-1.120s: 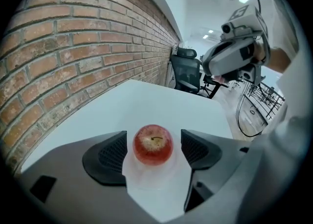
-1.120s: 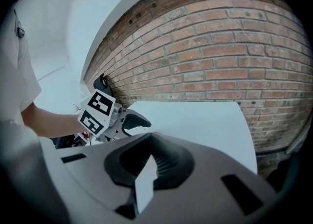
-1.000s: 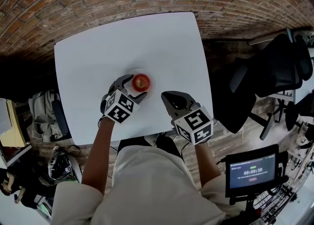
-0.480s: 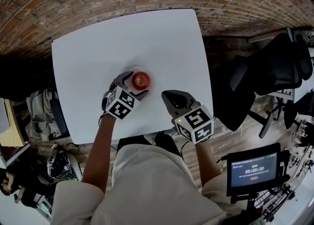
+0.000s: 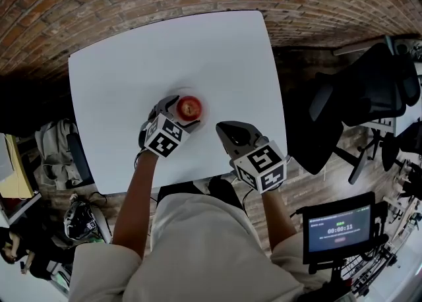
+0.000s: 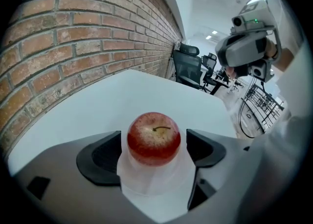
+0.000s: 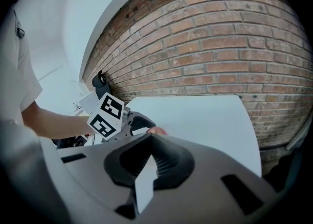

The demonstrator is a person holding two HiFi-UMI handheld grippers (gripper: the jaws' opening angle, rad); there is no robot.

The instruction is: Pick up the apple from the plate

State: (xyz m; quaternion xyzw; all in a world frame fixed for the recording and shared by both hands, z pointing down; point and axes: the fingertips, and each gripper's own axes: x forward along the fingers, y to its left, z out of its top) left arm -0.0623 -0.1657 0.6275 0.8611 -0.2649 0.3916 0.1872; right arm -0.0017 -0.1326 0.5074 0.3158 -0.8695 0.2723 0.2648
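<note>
Left gripper jaws wider than a second ago, opening astride apple on plate, pads clear. Right gripper closed, empty. Approach step; next: squeeze apple, lift.

On and around 1 white table: 1 each of most things, 2 grippers.
On the table are 1 apple and 1 plate. Over its near edge are 2 grippers: the left gripper, jaws opening with the apple between them, and the right gripper, each bearing 1 marker cube. Right of the table are 1 black office chair and 1 screen; left of it, 1 grey bag.
</note>
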